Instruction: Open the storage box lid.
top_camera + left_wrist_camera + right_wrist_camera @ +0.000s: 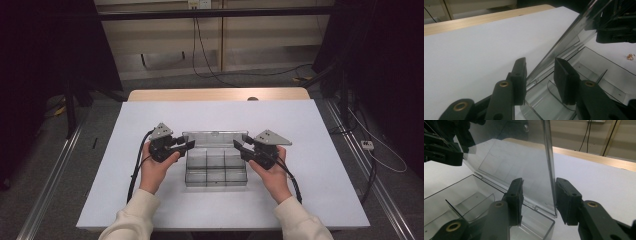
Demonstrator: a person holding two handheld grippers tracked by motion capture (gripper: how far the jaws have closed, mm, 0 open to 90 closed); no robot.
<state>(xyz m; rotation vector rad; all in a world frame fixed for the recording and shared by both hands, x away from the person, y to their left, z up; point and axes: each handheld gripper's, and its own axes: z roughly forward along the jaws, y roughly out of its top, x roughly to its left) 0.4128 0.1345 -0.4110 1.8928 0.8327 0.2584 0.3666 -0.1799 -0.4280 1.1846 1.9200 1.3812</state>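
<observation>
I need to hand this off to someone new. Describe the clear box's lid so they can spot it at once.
Start at the white table. In its middle sits a clear plastic compartment box. The lid is the flat transparent panel raised from the box's far edge, between the left claw and the right claw; unlike the divided tray, it has no partitions.

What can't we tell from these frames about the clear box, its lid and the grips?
- Lid: whether the right gripper fingers press its edge; right gripper view, clear plastic blurs contact.
- Left gripper: lid edge sits between the fingers, contact unclear.
- Clear box: contents too small in high view; gripper views cut off most compartments.
- Small gold item: too small to identify.
</observation>
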